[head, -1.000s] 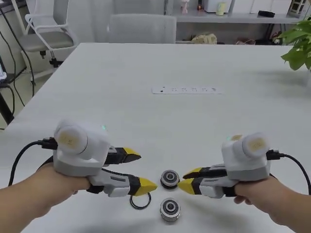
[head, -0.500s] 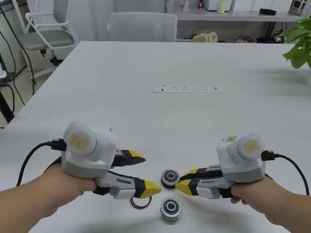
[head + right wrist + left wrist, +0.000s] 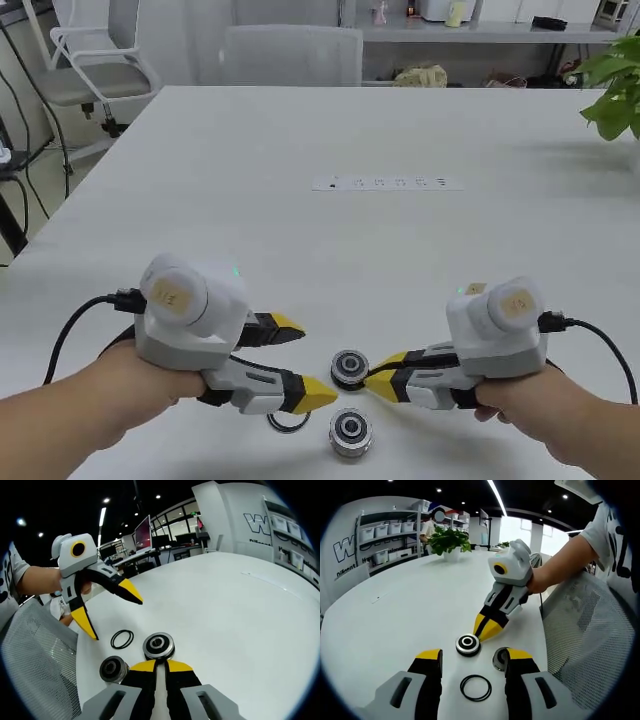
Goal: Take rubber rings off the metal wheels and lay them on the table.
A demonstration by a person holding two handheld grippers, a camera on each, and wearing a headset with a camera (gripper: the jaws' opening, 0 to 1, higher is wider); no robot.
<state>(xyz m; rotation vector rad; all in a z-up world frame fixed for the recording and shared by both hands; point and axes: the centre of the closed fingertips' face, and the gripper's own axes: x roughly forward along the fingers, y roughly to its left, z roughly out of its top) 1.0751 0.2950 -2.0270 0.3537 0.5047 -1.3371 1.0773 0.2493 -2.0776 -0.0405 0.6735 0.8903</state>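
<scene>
Left gripper (image 3: 318, 363) gapes wide above 1 loose rubber ring (image 3: 461, 688) lying flat on the white counter (image 3: 300, 230). Just right of it sit the nearer metal wheel (image 3: 351, 432) and the farther metal wheel (image 3: 350, 367). The right gripper (image 3: 372, 381), jaws pressed together, has its tips just beside the farther wheel.

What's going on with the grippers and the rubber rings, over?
Left hand-held gripper open, above loose rubber ring. Right hand-held gripper shut, tips beside one metal wheel. Second metal wheel close by. Nothing blocking.
</scene>
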